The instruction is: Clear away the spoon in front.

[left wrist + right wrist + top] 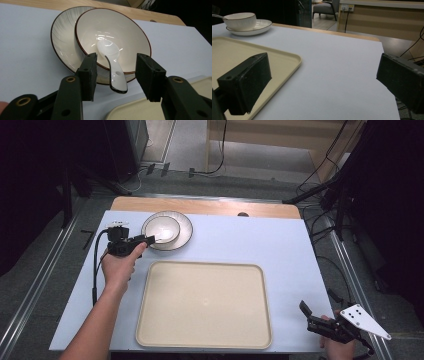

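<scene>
A white bowl (161,228) with a dark rim stands on a ribbed white plate (184,231) at the back left of the table. A white spoon (110,51) lies in the bowl (130,32), its handle sticking out over the rim toward me. My left gripper (149,240) is open, with its jaws on either side of the spoon handle (117,75) and not touching it. My right gripper (306,312) is open and holds nothing, low at the front right corner, right of the beige tray (204,302).
The tray (227,55) lies bare in the front middle of the pale blue mat (250,240). Beyond the mat a strip of wooden tabletop (200,206) shows. Cables and stands lie on the floor behind and to the right.
</scene>
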Demonstrator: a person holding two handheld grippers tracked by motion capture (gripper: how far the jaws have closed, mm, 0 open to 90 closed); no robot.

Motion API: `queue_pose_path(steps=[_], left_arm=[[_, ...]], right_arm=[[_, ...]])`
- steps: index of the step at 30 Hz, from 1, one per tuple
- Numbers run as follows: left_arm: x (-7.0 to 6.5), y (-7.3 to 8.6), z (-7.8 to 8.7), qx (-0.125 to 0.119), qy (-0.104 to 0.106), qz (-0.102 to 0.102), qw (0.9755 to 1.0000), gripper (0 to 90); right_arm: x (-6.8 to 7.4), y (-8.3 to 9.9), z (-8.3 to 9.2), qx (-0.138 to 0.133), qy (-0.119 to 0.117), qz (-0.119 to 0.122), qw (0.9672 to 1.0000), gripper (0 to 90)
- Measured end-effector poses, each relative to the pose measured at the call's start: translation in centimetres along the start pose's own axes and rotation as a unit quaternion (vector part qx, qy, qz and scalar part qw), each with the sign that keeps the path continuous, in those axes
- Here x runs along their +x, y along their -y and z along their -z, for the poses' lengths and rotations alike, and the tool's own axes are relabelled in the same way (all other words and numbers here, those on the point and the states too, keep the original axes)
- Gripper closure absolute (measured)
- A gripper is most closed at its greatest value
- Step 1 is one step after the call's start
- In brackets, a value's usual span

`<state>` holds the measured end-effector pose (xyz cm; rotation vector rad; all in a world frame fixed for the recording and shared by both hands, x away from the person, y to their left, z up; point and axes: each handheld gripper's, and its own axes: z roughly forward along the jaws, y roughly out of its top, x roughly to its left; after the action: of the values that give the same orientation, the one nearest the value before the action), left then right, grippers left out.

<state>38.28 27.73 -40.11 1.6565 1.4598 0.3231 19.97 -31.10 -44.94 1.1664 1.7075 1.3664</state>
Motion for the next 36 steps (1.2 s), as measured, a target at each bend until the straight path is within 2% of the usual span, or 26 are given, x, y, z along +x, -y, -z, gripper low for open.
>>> queue_pose_path(steps=[6, 9, 10, 13, 26, 28, 32, 35, 36], left_arm=[[0.51, 0.13, -0.48, 0.013, 0.022, 0.027, 0.9993, 59.8], [0.71, 0.22, -0.63, 0.019, 0.027, 0.037, 0.9988, 65.0], [0.74, 0.29, -0.7, 0.021, 0.028, 0.037, 0.9987, 71.0], [0.64, 0.3, -0.68, 0.02, 0.027, 0.036, 0.9988, 76.4], [0.21, 0.5, -0.84, 0.028, 0.032, 0.012, 0.999, 81.0], [0.24, 0.54, -0.8, 0.025, 0.036, 0.013, 0.999, 86.0], [0.29, 0.44, -0.49, 0.017, 0.035, 0.012, 0.9992, 86.1], [0.14, 0.59, -0.29, 0.012, 0.033, 0.001, 0.9994, 86.2], [-0.06, 0.63, -0.06, 0.008, 0.028, -0.011, 0.9995, 86.2]], right_arm=[[0.05, 0.01, -0.01, 0.001, -0.001, 0.002, 1.0, 0.0], [0.07, 0.03, -0.01, 0.002, 0.0, 0.001, 1.0, 0.0], [0.06, 0.03, -0.02, 0.002, 0.0, 0.002, 1.0, 0.0], [0.04, 0.04, -0.03, 0.002, 0.0, 0.002, 1.0, 0.0], [0.06, 0.06, -0.01, 0.002, 0.0, 0.0, 1.0, 0.0], [0.05, 0.07, -0.03, 0.002, 0.001, 0.001, 1.0, 0.0], [0.06, 0.09, -0.04, 0.002, 0.002, 0.002, 1.0, 0.0], [0.1, 0.07, -0.06, 0.001, -0.001, 0.004, 1.0, 0.0], [0.09, 0.07, -0.06, 0.001, -0.001, 0.004, 1.0, 0.0]])
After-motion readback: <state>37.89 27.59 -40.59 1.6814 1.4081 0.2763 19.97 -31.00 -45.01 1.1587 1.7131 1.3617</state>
